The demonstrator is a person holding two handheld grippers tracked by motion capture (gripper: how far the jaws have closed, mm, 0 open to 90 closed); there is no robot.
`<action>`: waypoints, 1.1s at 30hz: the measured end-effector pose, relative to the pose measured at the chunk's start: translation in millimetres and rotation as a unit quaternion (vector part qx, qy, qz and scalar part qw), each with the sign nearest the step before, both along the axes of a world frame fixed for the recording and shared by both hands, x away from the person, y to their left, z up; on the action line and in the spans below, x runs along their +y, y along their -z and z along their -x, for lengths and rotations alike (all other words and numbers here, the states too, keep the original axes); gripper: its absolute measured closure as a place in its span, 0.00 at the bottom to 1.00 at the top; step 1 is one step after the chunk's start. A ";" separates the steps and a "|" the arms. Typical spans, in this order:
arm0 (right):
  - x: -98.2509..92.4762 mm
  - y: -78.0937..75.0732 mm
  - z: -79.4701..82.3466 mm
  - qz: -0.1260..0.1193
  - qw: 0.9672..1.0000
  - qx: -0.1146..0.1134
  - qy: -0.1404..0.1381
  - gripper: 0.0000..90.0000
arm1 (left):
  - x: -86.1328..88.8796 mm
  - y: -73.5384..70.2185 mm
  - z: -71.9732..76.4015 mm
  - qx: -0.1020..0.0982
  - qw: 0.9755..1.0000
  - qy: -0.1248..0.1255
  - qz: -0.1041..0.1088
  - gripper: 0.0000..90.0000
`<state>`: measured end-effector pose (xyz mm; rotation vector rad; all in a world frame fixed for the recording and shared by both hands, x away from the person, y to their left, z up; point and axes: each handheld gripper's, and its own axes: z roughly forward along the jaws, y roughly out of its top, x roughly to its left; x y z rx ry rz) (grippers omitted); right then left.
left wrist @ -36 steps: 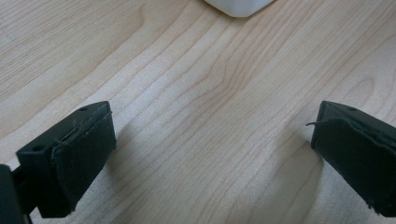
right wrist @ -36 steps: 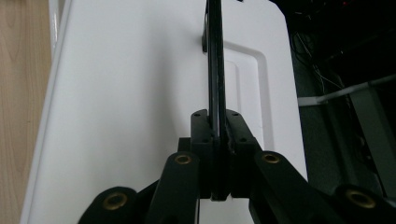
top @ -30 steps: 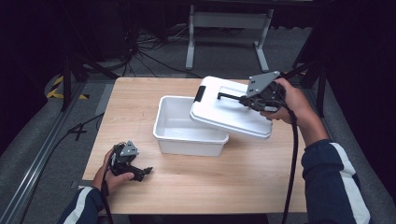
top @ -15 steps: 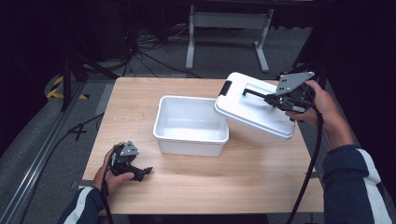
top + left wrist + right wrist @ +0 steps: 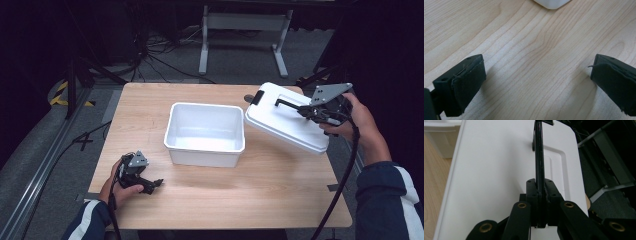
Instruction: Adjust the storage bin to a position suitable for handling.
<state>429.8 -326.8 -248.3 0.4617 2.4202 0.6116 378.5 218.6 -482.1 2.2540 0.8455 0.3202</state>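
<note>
A white plastic bin (image 5: 205, 134) stands open in the middle of the wooden table (image 5: 250, 190). Its white lid (image 5: 282, 120) hangs tilted over the table's right side, clear of the bin. My right gripper (image 5: 306, 111) is shut on the lid's black handle (image 5: 539, 152), which runs between the closed jaws in the right gripper view. A black latch (image 5: 257, 97) sits on the lid's far corner. My left gripper (image 5: 150, 184) rests near the front left of the table, jaws open over bare wood, with a corner of the bin (image 5: 551, 3) at the top of the left gripper view.
A grey metal stand (image 5: 242, 35) and several cables lie on the floor beyond the table. A metal rail (image 5: 45, 165) runs along the left side. The lid overhangs the table's right edge.
My right gripper has carried the lid to the right, off the bin and out over the table's right side. The left gripper has stayed put.
</note>
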 end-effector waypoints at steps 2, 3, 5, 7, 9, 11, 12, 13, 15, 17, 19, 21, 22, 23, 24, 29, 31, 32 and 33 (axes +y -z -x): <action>-4.6 2.2 0.0 -0.003 1.000 0.003 0.004 0.94 | 0.1 0.0 -0.1 0.000 1.000 0.001 0.000 0.00; -6.9 3.6 0.3 -0.006 1.000 0.002 0.008 0.94 | 0.0 0.0 0.0 0.000 1.000 0.000 0.000 0.00; -10.5 6.9 0.4 -0.009 1.000 0.006 0.009 0.94 | 0.0 0.0 0.0 0.000 1.000 0.000 0.000 0.00; -13.3 11.8 -0.4 -0.007 1.000 0.008 0.014 0.94 | 0.0 0.0 0.0 0.000 1.000 0.000 0.000 0.00; -15.1 17.4 -2.2 -0.008 1.000 0.013 0.018 0.94 | 0.0 0.0 0.0 0.000 1.000 0.000 0.000 0.00; -16.2 22.7 -4.1 -0.005 1.000 0.018 0.022 0.94 | 0.0 0.0 0.0 0.000 1.000 0.000 0.000 0.00; -16.7 25.6 -5.1 -0.006 0.999 0.021 0.023 0.94 | 0.0 0.0 0.0 0.000 1.000 0.000 0.000 0.00; -17.6 28.4 -6.5 -0.008 0.999 0.022 0.025 0.94 | 0.0 0.0 0.0 0.000 1.000 0.000 0.000 0.00; -18.4 35.5 -9.6 -0.012 0.999 0.027 0.027 0.94 | 0.1 0.0 -0.1 0.000 1.000 0.001 0.000 0.00; -18.4 41.0 -12.5 -0.015 0.999 0.034 0.027 0.94 | 0.0 0.0 0.0 0.000 1.000 0.000 0.000 0.00; -17.9 47.6 -16.3 -0.011 0.999 0.041 0.029 0.94 | 0.0 0.0 0.0 0.000 1.000 0.000 0.000 0.00; -16.8 53.4 -18.9 -0.011 0.998 0.045 0.029 0.94 | 0.0 0.0 0.0 0.000 1.000 0.000 0.000 0.00; -16.5 56.2 -20.3 -0.011 0.998 0.048 0.029 0.94 | 0.0 0.1 0.0 0.000 1.000 0.000 0.000 0.00; -15.7 59.5 -21.5 -0.010 0.998 0.052 0.029 0.94 | 0.0 0.0 0.0 0.000 1.000 0.000 0.000 0.00; -14.7 62.7 -22.4 -0.010 0.998 0.055 0.031 0.94 | 0.0 0.1 0.0 0.000 1.000 0.000 0.000 0.00; -12.1 78.7 -29.1 -0.008 0.997 0.069 0.030 0.94 | 0.0 0.0 0.0 0.000 1.000 0.000 0.000 0.00; -11.2 85.1 -30.8 -0.011 0.997 0.072 0.032 0.94 | 0.1 0.0 -0.1 0.000 1.000 0.001 0.000 0.00; -11.0 87.4 -31.4 -0.011 0.997 0.074 0.033 0.94 | 0.0 0.1 0.0 0.000 1.000 0.000 0.000 0.00; -11.0 90.5 -32.4 -0.012 0.996 0.077 0.033 0.94 | 0.0 0.0 0.0 0.000 1.000 0.000 0.000 0.00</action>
